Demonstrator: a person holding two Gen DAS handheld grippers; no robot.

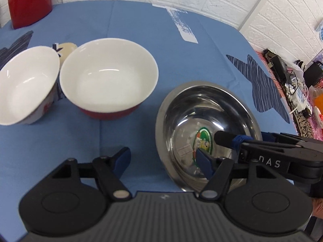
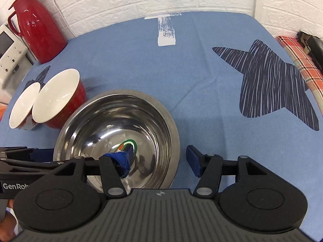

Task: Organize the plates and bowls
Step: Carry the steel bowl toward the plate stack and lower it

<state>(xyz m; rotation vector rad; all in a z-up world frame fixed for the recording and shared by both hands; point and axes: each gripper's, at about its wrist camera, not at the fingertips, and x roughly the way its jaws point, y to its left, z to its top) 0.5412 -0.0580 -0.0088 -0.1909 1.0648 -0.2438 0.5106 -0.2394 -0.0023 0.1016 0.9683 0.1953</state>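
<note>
On the blue star-print tablecloth (image 2: 201,64), both wide-open, empty claws straddle the steel bowl's (image 2: 113,121) rim; the right gripper (image 2: 159,161) and left gripper (image 1: 165,159) should close squarely before lifting.

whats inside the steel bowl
A round green sticker sits on the floor of the steel bowl; one finger of each claw reaches in and partly covers it. No food is visible.

Two bowls (image 2: 50,98) left of basin (image 2: 119,133)

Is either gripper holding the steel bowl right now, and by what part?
Nothing is held. Both the left gripper and right gripper are open, each straddling the steel bowl's near rim, one finger inside and one outside, not clamped.
</note>
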